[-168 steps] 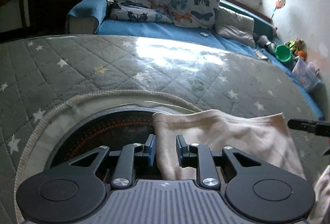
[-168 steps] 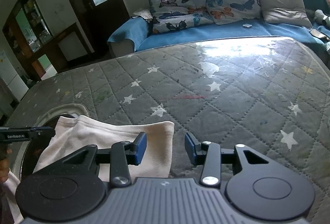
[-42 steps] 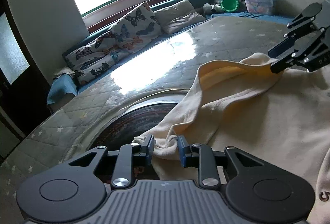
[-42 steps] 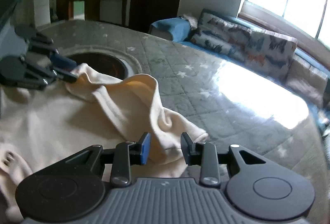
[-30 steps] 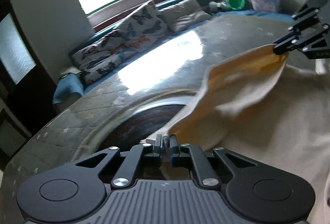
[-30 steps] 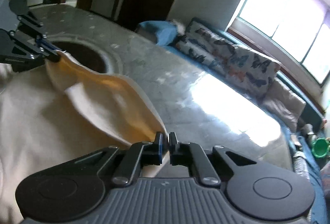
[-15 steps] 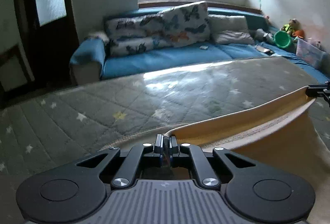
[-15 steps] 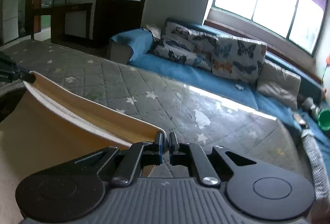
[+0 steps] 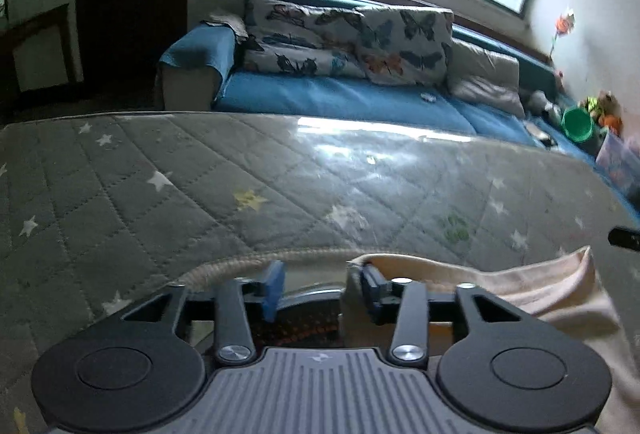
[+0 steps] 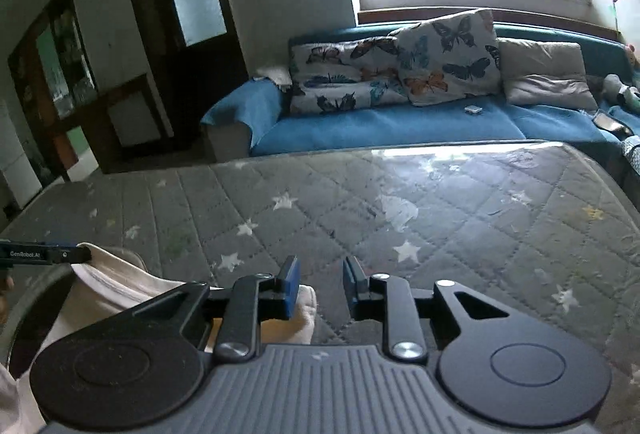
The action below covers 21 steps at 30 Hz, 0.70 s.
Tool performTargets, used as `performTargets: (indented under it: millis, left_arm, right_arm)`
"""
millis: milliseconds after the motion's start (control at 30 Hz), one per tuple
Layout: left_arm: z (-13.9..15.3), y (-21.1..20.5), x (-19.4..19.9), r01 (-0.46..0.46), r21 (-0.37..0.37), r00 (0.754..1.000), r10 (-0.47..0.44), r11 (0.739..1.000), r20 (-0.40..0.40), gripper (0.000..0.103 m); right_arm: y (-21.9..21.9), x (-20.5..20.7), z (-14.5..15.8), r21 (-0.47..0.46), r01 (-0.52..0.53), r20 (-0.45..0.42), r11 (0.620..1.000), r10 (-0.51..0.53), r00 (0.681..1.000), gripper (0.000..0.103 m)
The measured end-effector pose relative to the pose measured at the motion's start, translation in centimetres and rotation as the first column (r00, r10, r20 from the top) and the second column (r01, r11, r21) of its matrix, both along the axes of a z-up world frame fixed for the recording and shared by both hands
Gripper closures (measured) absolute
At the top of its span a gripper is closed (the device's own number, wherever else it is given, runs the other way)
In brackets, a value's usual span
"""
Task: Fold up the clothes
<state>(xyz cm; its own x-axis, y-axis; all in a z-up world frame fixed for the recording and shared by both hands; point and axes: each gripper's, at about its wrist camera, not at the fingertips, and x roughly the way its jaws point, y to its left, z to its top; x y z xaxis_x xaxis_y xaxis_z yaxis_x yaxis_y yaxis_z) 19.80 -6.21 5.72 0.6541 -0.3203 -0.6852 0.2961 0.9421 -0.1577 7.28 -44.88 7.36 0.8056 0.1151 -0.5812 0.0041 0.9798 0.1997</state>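
A cream garment [image 9: 520, 290] lies folded over on the grey quilted table cover [image 9: 200, 186]. My left gripper [image 9: 320, 288] is open, and the garment's left corner rests against its right finger. In the right wrist view the same garment [image 10: 116, 282] lies at lower left, its right corner under the left finger of my right gripper [image 10: 320, 288], which is open and holds nothing. The tip of the left gripper [image 10: 40, 255] shows at the garment's far corner.
A round dark opening [image 9: 304, 326] with a pale rim sits in the table under the garment's left end. A blue sofa [image 10: 400, 126] with butterfly pillows stands behind the table. A green bucket [image 9: 578, 124] and toys stand at far right.
Both grippers have opened and let go of the garment edge they held taut half a second ago. The edge has dropped onto the table.
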Motion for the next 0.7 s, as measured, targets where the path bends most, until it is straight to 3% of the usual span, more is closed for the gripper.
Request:
performTargets:
  millis: [200, 367, 533, 600, 700]
  left_arm:
    - [0.7, 0.9, -1.0, -0.018, -0.025, 1.000, 0.018, 1.000, 0.010, 0.047]
    - [0.9, 1.4, -0.1, -0.032, -0.075, 0.999, 0.030, 0.997, -0.029, 0.039]
    - [1.2, 2.3, 0.1, -0.066, -0.092, 0.997, 0.063, 0.994, -0.037, 0.019]
    - [1.5, 2.6, -0.4, -0.053, -0.082, 0.999, 0.052, 0.995, -0.009, 0.019]
    - [2.0, 2.1, -1.8, 0.042, -0.069, 0.998, -0.040, 0.997, 0.042, 0.021]
  right_arm:
    - [1.8, -1.5, -0.3, -0.024, -0.131, -0.040, 0.991, 0.130, 0.991, 0.080]
    - [4.5, -0.5, -1.4, -0.040, -0.224, -0.082, 0.974, 0.220, 0.972, 0.080]
    - [5.1, 1.0, -1.9, -0.024, -0.212, -0.095, 0.977, 0.209, 0.973, 0.080]
    - [5.2, 1.3, -1.9, -0.028, -0.199, -0.093, 0.980, 0.196, 0.976, 0.080]
    - [5.4, 1.7, -2.0, -0.033, -0.179, -0.088, 0.983, 0.176, 0.980, 0.080]
